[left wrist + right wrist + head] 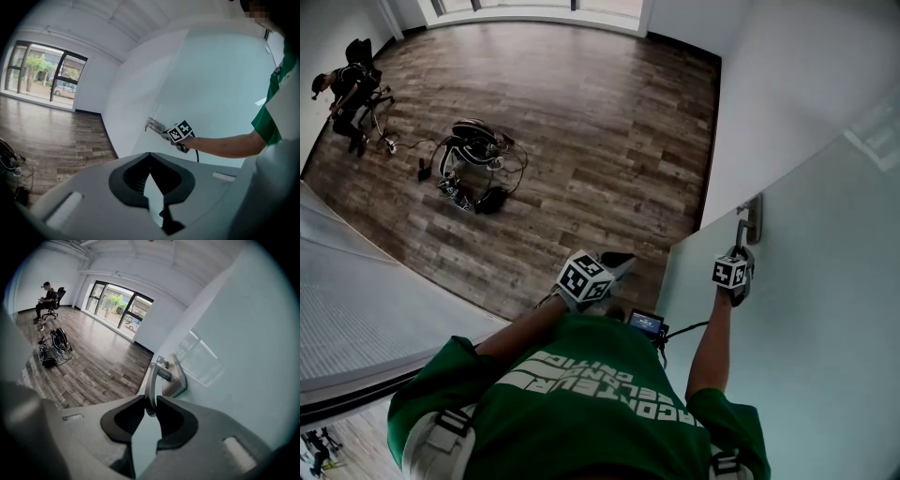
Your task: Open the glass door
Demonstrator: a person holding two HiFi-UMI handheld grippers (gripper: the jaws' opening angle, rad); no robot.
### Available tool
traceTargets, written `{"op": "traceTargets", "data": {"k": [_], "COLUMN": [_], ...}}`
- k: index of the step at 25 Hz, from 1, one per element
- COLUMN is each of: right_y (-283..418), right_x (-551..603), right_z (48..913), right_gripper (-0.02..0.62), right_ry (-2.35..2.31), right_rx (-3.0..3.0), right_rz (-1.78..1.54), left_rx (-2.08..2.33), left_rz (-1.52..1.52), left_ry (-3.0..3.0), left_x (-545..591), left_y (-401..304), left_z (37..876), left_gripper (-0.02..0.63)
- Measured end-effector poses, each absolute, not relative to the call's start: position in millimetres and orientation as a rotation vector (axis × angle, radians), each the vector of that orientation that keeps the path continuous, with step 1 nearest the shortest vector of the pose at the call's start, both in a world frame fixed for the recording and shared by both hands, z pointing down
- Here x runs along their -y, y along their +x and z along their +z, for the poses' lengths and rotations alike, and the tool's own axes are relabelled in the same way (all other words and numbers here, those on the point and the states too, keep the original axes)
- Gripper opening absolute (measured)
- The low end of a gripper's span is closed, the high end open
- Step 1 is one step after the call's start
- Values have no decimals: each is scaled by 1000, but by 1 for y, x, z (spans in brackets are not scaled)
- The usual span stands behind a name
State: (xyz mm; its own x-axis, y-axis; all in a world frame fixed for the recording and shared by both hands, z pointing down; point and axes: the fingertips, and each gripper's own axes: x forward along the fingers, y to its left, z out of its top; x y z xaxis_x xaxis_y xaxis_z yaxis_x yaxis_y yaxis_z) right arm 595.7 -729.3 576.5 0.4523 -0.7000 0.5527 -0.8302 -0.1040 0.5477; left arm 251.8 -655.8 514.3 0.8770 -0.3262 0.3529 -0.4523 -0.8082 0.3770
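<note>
The frosted glass door (pixel 811 309) fills the right side of the head view. Its metal lever handle (pixel 742 229) hangs from a lock plate (pixel 756 216) near the door's edge. My right gripper (pixel 734 274) is shut on the lower end of that handle. In the right gripper view the handle (pixel 153 380) runs down between the dark pads (pixel 136 416) of the right gripper (pixel 151 405). My left gripper (pixel 586 279) is held in front of the green shirt, away from the door, shut on nothing. The left gripper (pixel 150 157) looks towards the handle (pixel 153 125) and the right gripper (pixel 181 133).
A white wall (pixel 764 66) meets the door's edge. Wood flooring (pixel 581 122) spreads beyond it. A pile of gear and cables (pixel 473 161) lies on the floor. A person sits on a chair (pixel 349 89) at the far left. A frosted panel (pixel 356 300) stands at my left.
</note>
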Motion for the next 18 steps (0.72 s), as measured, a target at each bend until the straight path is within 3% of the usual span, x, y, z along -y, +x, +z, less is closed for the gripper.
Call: {"op": "traceTargets", "data": {"k": [18], "right_y": [603], "right_x": [731], "right_z": [571], "right_gripper": [67], "right_ry": [1960], "right_rx": [1371], "right_rz": [195], "left_rx": [544], "left_rz": [312], "left_ry": [2621], "left_x": [649], "left_y": [252], "left_z": [506], "left_gripper": [15]}}
